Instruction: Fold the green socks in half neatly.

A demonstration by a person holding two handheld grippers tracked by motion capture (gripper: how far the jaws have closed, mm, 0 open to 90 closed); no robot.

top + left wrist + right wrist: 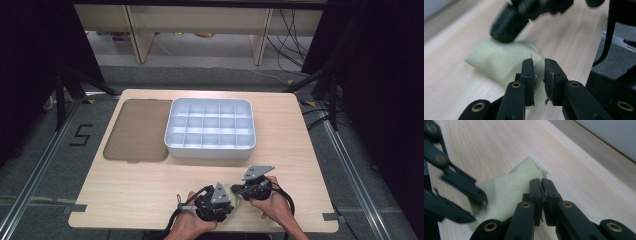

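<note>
A pale green cloth [231, 191] lies folded on the wooden table [150, 190] near its front edge, between both grippers. My right gripper [239, 190] [541, 187] is shut, its tips pinching the cloth's [506, 187] right edge and raising it a little. My left gripper [230, 201] [539, 72] faces it from the other side. Its jaws stand slightly apart, and the cloth [496, 58] lies under and beyond its left jaw. In the right gripper view the left gripper [476, 208] stands open over the cloth's near end.
A white tray [210, 151] divided into several compartments sits at the table's back middle. A brown translucent lid [137, 131] lies flat to its left. The table's front edge runs just under my hands.
</note>
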